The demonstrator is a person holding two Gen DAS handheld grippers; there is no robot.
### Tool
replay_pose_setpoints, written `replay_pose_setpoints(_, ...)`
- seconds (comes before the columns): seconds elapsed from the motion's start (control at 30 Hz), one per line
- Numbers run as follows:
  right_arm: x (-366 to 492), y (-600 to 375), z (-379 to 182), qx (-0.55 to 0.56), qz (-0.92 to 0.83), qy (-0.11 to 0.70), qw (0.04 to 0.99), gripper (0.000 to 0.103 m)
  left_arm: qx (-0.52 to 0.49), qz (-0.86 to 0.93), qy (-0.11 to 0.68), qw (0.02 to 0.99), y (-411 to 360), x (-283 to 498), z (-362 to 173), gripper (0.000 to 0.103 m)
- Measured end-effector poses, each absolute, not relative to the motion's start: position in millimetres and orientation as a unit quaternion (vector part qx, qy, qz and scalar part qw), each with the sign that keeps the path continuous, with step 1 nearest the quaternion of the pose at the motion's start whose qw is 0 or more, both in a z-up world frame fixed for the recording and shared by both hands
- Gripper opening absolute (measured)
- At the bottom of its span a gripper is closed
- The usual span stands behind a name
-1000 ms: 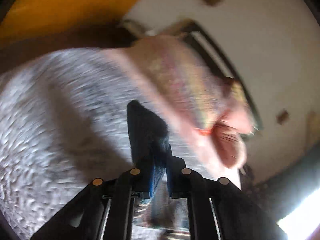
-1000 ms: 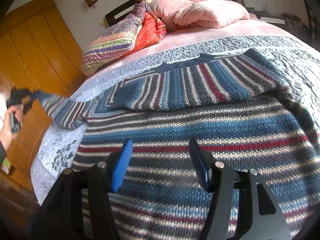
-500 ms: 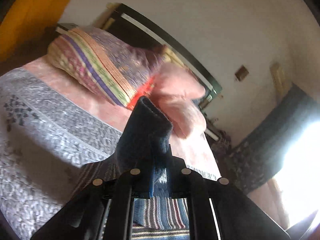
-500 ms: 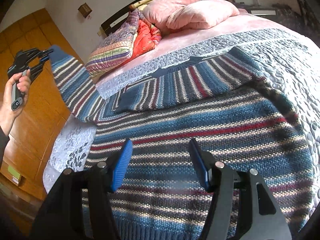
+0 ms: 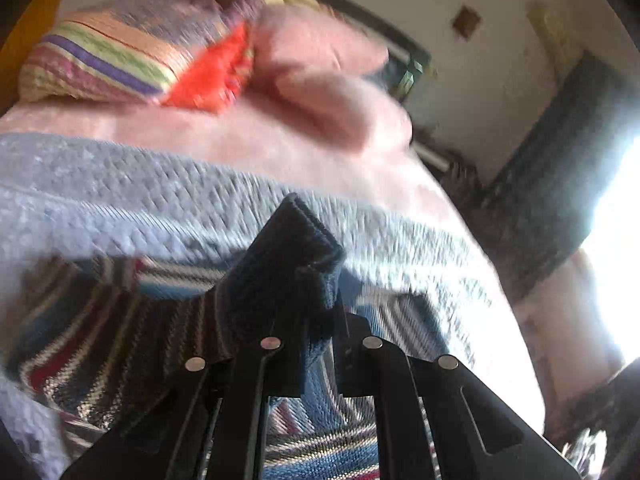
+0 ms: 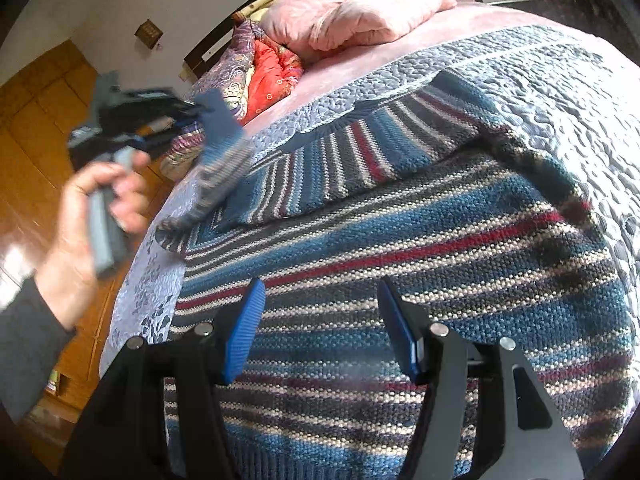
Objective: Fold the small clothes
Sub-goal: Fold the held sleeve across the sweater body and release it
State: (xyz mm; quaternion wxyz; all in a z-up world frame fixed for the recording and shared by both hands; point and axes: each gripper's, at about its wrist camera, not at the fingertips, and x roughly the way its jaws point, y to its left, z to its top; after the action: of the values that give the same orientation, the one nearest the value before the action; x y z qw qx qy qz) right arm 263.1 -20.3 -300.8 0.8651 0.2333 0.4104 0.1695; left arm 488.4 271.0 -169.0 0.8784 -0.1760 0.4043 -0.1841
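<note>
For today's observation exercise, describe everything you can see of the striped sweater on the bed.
The striped sweater is a chunky knit in blue, grey, cream and red bands with a plain blue ribbed neckline. Its body lies flat on the grey quilted bedspread, one sleeve already folded across the chest. The other sleeve is lifted off the bed, its dark blue ribbed cuff pinched in the left gripper, which a hand holds. The right gripper hovers open above the lower body, gripping nothing.

Sweater (image 6: 400, 248) flat on quilt (image 6: 560, 92); pillows (image 6: 352, 16) behind; sleeve (image 6: 220, 152) lifted at left, apparently.
</note>
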Motion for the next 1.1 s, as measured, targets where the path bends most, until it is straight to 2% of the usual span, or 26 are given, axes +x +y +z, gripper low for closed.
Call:
replay_pose_setpoints(0.17,270.4,-29.2,-306.8,0.251,0.164,0.423,0.855,0.059,-0.154,-0.191,0.449,0.859,225.8,486.6,-227.6,0.011)
replay_pose_setpoints(0.2,274.6,-33.8,-307.7,0.262,0.163,0.428,0.850,0.059,-0.151,-0.196,0.459,0.854,220.2,487.2,-238.2,0.015)
replay_pose_setpoints(0.27,283.5,-41.9,-307.7,0.286,0.168,0.434,0.837,0.065,-0.145,-0.201,0.470,0.847,211.5,485.4,-250.5,0.028)
replay_pose_setpoints(0.3,292.8,-48.3,-306.9,0.305,0.176,0.439,0.826,0.072,-0.147,-0.202,0.472,0.846,212.3,482.3,-253.6,0.048)
replay_pose_setpoints(0.33,300.0,-51.8,-305.9,0.317,0.179,0.442,0.820,0.077,-0.149,-0.199,0.467,0.848,216.1,476.9,-251.8,0.061)
replay_pose_setpoints(0.4,321.8,-58.1,-304.2,0.348,0.196,0.451,0.798,0.077,-0.166,-0.194,0.449,0.856,234.7,463.2,-243.1,0.071)
replay_pose_setpoints(0.5,377.4,-56.3,-306.1,0.399,0.240,0.471,0.749,0.077,-0.179,-0.186,0.448,0.856,266.5,438.1,-233.8,0.075)
replay_pose_setpoints(0.57,417.4,-50.9,-318.5,0.431,0.251,0.497,0.710,0.068,-0.184,-0.182,0.452,0.854,288.1,407.5,-233.9,0.077)
replay_pose_setpoints(0.67,466.4,-39.6,-342.3,0.460,0.248,0.530,0.668,0.061,-0.177,-0.175,0.457,0.854,307.6,366.7,-240.8,0.078)
replay_pose_setpoints(0.8,498.2,-17.8,-365.4,0.428,0.210,0.584,0.657,0.059,-0.212,-0.172,0.457,0.847,330.8,317.0,-257.0,0.079)
replay_pose_setpoints(0.9,504.3,-4.7,-367.8,0.418,0.208,0.588,0.661,0.059,-0.226,-0.176,0.464,0.838,335.1,306.3,-270.8,0.079)
replay_pose_setpoints(0.97,507.6,2.3,-365.7,0.419,0.210,0.583,0.663,0.052,-0.238,-0.177,0.475,0.828,336.9,308.5,-279.3,0.079)
replay_pose_setpoints(1.0,510.5,4.8,-365.1,0.415,0.208,0.584,0.666,0.040,-0.247,-0.178,0.478,0.824,339.6,306.9,-282.9,0.079)
replay_pose_setpoints(1.03,512.5,5.6,-365.5,0.410,0.204,0.587,0.668,0.021,-0.254,-0.178,0.479,0.821,341.6,307.8,-284.3,0.079)
replay_pose_setpoints(1.1,517.6,7.5,-363.6,0.388,0.193,0.593,0.678,0.008,-0.259,-0.175,0.477,0.821,345.0,309.4,-282.4,0.079)
